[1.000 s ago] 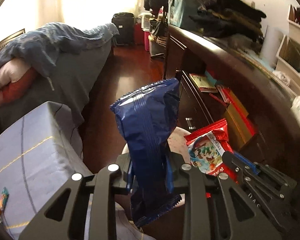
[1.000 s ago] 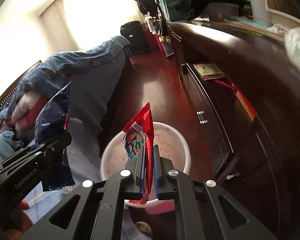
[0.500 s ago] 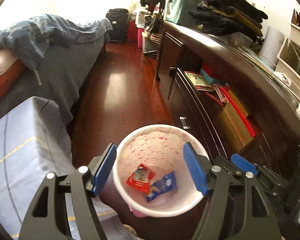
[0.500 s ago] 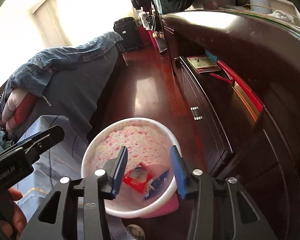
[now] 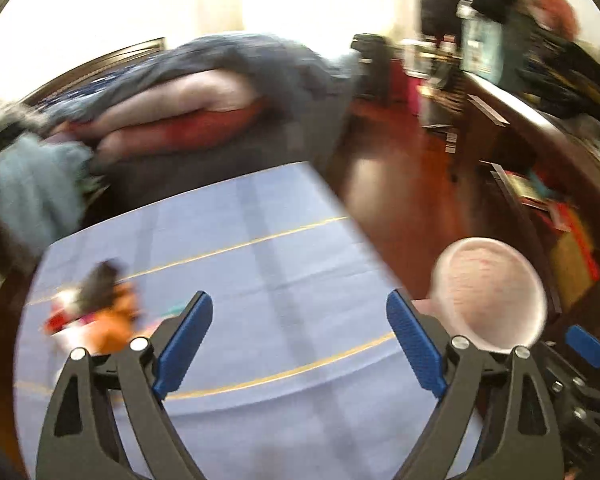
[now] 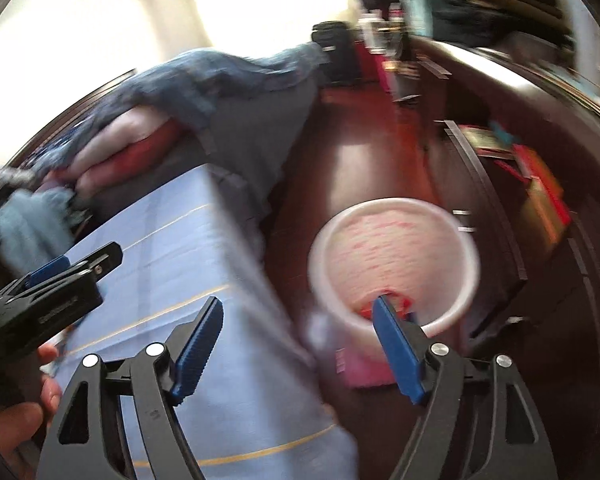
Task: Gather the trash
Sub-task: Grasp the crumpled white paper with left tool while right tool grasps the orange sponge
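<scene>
Now both grippers were empty. The left gripper [image 5: 298, 338] had its fingers wide apart after just opening, nothing between them, above the counter [image 5: 260, 248] with the blue cloth. The right gripper [image 6: 298, 348] had also just opened, its fingers apart and empty. A red wrapper [image 6: 396, 298] lay inside the pink bin [image 6: 394, 260] on the floor, beside the counter. More trash [image 5: 96, 312] waited on the counter, far from the bin. Everything looked blurred, so I judged a hurried reach could push this pile off the edge.
</scene>
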A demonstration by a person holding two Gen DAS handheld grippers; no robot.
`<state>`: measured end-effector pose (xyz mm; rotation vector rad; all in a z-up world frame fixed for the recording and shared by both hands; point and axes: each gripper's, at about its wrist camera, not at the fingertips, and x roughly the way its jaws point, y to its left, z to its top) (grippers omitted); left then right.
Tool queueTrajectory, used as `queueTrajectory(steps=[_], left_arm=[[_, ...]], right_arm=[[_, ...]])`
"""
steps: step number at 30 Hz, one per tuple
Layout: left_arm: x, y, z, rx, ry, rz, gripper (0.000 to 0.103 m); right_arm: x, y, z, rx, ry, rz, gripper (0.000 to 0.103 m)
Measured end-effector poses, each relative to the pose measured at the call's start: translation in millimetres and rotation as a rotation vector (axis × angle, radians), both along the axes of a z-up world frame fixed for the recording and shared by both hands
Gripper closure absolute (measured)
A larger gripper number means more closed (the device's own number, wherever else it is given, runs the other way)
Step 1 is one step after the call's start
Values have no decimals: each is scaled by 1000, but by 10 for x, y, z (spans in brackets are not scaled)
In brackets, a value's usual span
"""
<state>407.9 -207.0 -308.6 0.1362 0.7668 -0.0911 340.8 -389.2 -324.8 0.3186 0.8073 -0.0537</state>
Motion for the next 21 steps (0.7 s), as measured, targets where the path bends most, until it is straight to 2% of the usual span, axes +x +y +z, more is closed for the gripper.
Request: queueTrajectory(steps=[1, 5, 8, 10, 13, 16, 19, 21], left_arm=[[-6, 140, 26, 2, -1, 32, 12], [-50, 853, 33, -18, 13, 198, 11], [-32, 1398, -69, -51, 45, 333, 11], [26, 1622, -160, -62, 58, 378, 11], [136, 1888, -327, -86, 97, 397, 16], [289, 2040, -470, -128, 145, 372, 26], [357, 2066, -529, -143, 134, 338, 32], [342, 2069, -506, -139, 108, 317, 42]], right_arm=[[0, 0, 0, 0, 0, 0, 24], [-13, 502, 65, -8, 3, 104, 23], [9, 855, 119, -17, 6, 179, 23], [11, 1025, 148, -27, 5, 211, 23], [9, 1300, 177, -48, 5, 261, 22], [34, 1447, 179, -61, 13, 284, 22], [81, 1591, 166, -77, 24, 302, 22], [80, 1664, 158, -82, 26, 306, 22]])
